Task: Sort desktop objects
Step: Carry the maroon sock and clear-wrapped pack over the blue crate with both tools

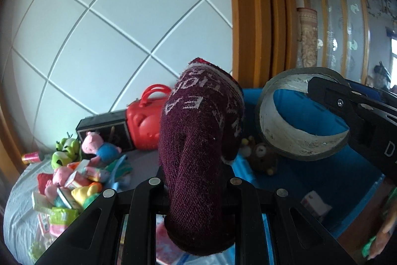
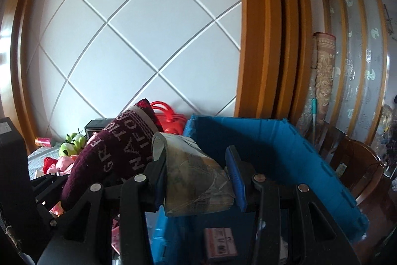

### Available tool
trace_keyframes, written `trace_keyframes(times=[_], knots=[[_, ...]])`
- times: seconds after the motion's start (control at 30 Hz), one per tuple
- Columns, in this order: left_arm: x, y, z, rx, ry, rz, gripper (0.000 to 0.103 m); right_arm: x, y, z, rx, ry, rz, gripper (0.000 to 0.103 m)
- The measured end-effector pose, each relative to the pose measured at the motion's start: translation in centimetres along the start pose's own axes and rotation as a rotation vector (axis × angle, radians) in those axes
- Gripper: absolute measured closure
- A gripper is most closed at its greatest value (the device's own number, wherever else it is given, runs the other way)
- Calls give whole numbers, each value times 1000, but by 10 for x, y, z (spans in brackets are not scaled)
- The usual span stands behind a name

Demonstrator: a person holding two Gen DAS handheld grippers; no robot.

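Note:
My left gripper (image 1: 196,193) is shut on a dark maroon knitted sock (image 1: 198,140) with white letters, held up in the air. The sock also shows in the right wrist view (image 2: 111,155), left of my right gripper (image 2: 196,180). My right gripper is shut on a roll of tape (image 2: 196,178), grey outside and white inside, held over the blue bin (image 2: 285,148). In the left wrist view the tape roll (image 1: 297,121) hangs at the right in the black right gripper (image 1: 330,101), above the blue bin (image 1: 310,178).
A pile of plush toys and small packets (image 1: 72,180) lies on the grey cloth at the left. A red plastic case (image 1: 146,121) and a black box (image 1: 106,131) stand against the white panelled wall. A small box (image 2: 219,240) lies inside the bin. A wooden chair (image 2: 359,170) stands at the right.

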State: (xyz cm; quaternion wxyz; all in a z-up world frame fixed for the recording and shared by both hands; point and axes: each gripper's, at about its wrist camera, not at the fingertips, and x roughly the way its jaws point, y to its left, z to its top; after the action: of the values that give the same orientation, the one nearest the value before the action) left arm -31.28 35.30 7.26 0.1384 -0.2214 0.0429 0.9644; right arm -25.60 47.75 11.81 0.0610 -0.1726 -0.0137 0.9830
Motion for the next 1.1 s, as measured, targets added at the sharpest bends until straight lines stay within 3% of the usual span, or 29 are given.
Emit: trace_keyframes(times=[0.27,0.43,0.7,0.87,1.03,1.1], knots=[[18,-123,7,47,57,-87,83,-8,-123,-20,73,26,-95,60],[37,-159,-6,58,118,-92,83,3,-167,-41,100,69,-122,60],[77,-174,-25,68,194,-18,83,44,-198,-67,128,123,-114,60],[90,-167,-28,37,240,-30,82,68,-202,-77,131,143,-104,60],[98,-165,-29,35,306,-41,70,75,-205,-82,169,149,-120,60],[98,-165,-30,37,303,-42,53,79,-205,-82,170,166,-131,60]])
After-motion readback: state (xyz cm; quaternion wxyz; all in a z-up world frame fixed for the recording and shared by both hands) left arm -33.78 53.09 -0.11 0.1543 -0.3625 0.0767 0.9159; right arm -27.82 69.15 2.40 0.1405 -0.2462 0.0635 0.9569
